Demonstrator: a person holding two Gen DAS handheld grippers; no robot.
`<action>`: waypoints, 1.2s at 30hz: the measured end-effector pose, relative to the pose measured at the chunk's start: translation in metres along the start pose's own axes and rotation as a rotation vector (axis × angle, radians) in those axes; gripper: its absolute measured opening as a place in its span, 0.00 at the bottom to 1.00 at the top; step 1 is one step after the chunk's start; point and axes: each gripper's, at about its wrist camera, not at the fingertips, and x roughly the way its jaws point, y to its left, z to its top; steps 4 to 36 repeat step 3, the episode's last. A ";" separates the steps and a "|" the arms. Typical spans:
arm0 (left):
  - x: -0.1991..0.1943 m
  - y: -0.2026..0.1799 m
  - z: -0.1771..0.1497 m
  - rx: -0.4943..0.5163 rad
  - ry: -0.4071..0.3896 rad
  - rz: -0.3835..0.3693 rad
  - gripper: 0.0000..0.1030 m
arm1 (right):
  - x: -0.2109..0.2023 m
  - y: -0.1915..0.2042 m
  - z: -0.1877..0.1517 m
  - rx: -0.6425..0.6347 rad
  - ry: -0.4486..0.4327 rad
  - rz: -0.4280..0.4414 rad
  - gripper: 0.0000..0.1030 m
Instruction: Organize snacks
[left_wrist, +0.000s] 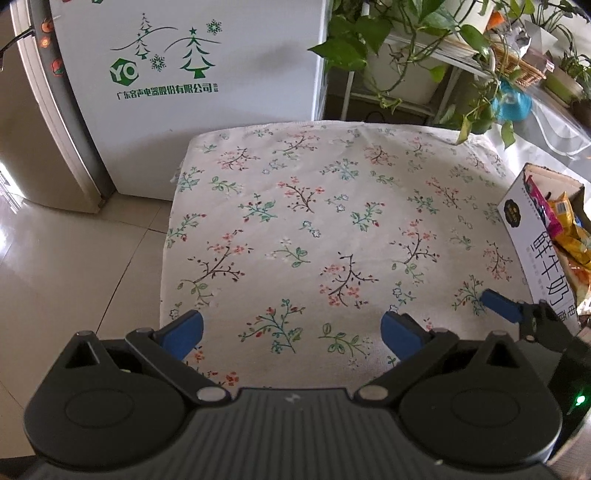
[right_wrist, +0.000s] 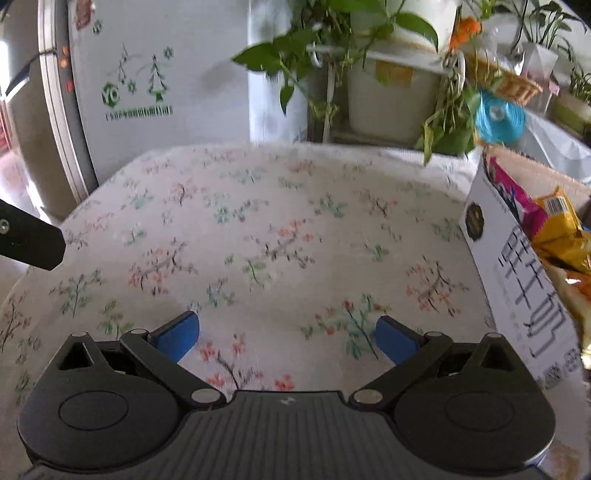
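Note:
A white cardboard box (left_wrist: 532, 236) with black Chinese lettering stands at the table's right edge; it also shows in the right wrist view (right_wrist: 517, 266). Inside it lie snack packets: a pink one (right_wrist: 517, 195) and yellow ones (right_wrist: 561, 229), the same yellow ones showing in the left wrist view (left_wrist: 569, 225). My left gripper (left_wrist: 291, 332) is open and empty over the floral tablecloth (left_wrist: 314, 221). My right gripper (right_wrist: 286, 338) is open and empty, just left of the box. The right gripper's blue fingertip (left_wrist: 498, 304) shows in the left wrist view beside the box.
A white fridge (left_wrist: 184, 85) with green tree print stands behind the table on the left. Potted plants (left_wrist: 406, 48) on a rack, a wicker basket (left_wrist: 517, 66) and a blue object (left_wrist: 511, 103) sit behind on the right. Tiled floor (left_wrist: 74, 266) lies left.

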 end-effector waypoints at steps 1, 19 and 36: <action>0.000 0.000 0.000 0.000 -0.001 0.000 0.99 | 0.003 0.000 0.000 -0.001 -0.016 0.010 1.00; 0.000 0.001 0.000 -0.002 0.000 -0.002 0.99 | 0.005 0.002 0.000 -0.001 -0.037 0.007 1.00; 0.000 0.001 0.000 -0.002 0.000 -0.002 0.99 | 0.005 0.002 0.000 -0.001 -0.037 0.007 1.00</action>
